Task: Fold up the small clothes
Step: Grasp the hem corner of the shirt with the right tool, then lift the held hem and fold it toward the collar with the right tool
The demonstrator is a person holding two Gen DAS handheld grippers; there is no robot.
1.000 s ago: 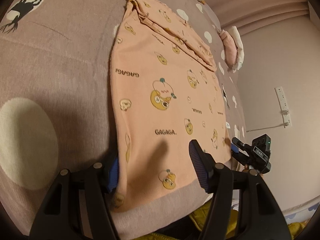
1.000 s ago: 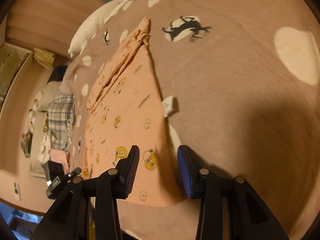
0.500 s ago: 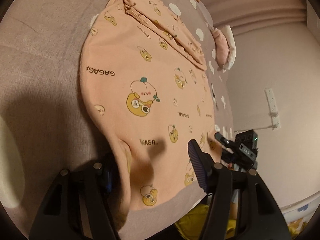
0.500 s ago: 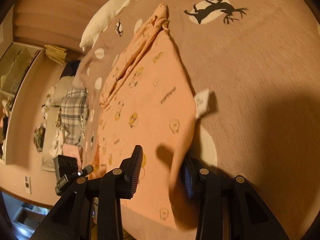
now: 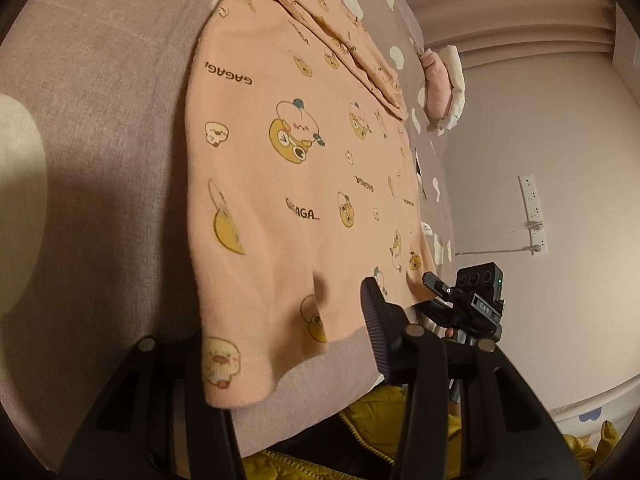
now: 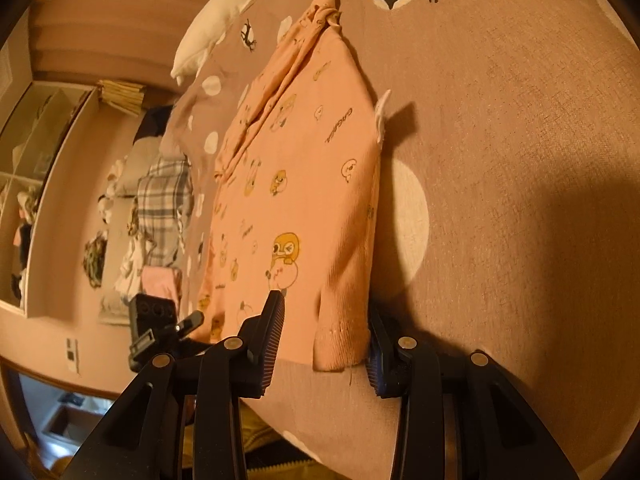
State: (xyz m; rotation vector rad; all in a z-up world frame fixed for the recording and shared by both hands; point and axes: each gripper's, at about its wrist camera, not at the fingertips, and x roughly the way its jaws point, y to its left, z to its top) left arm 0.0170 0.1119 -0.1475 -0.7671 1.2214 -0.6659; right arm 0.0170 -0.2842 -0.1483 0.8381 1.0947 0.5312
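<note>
the peach garment [image 5: 304, 184] looks light, soft and floppy on the bed [image 6: 520, 160]. both jaws stand released around its near hem corners, the best hold.

One peach printed garment [image 5: 288, 168] on one mauve bedcover [image 5: 104, 128]; one white care tag [image 6: 381, 117] at its edge. Two handheld grippers: the left gripper [image 5: 280, 340] and the right gripper [image 6: 324, 340], two fingers each, both with jaws apart around a near corner of the cloth. Beyond the bed: one wall power strip [image 5: 534, 210], one white pillow [image 6: 216, 36], one plaid cloth [image 6: 164, 208], one stack of folded items [image 6: 120, 96] on the shelf; deer prints on the cover, two in the right view.
</note>
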